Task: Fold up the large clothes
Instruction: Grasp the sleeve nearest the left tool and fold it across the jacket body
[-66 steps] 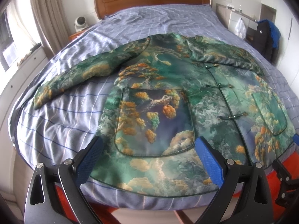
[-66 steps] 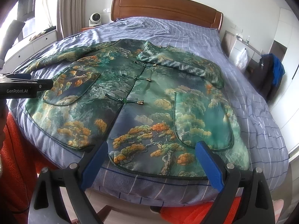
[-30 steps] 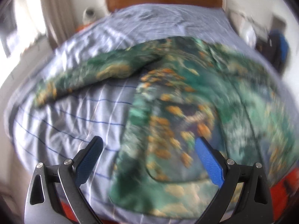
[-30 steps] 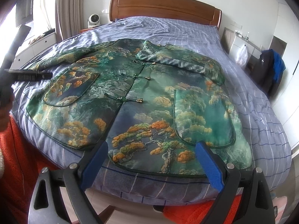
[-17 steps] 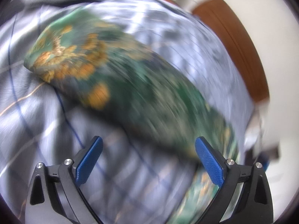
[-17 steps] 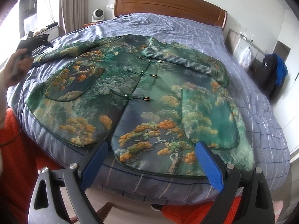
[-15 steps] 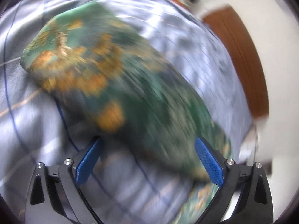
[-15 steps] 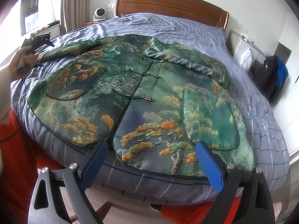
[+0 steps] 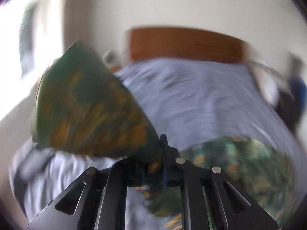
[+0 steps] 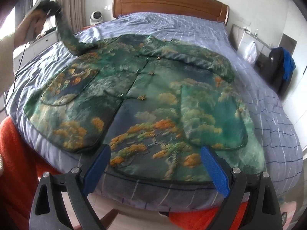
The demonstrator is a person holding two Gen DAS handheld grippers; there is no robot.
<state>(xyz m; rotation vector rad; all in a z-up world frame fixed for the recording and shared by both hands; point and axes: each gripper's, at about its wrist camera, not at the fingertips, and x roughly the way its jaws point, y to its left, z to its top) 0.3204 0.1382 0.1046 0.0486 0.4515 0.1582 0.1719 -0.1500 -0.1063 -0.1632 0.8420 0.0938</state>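
A large green jacket (image 10: 153,99) with orange tree prints lies spread front-up on the bed. My left gripper (image 9: 161,159) is shut on the jacket's left sleeve (image 9: 90,111) and holds its cuff end up in the air; this view is blurred. In the right wrist view the left gripper (image 10: 51,7) is high at the far left with the sleeve (image 10: 67,36) hanging from it down to the shoulder. My right gripper (image 10: 153,170) is open and empty, just in front of the jacket's bottom hem.
The bed (image 10: 268,118) has a lilac checked cover and a wooden headboard (image 10: 168,2). A white fan (image 10: 96,16) stands at the back left. A dark and blue garment (image 10: 282,65) hangs at the right. Orange fabric (image 10: 17,153) lies below the bed's near edge.
My left gripper went to the left sleeve's cuff, shut on it and lifted it off the bed. My right gripper stayed open near the hem, moving in slightly.
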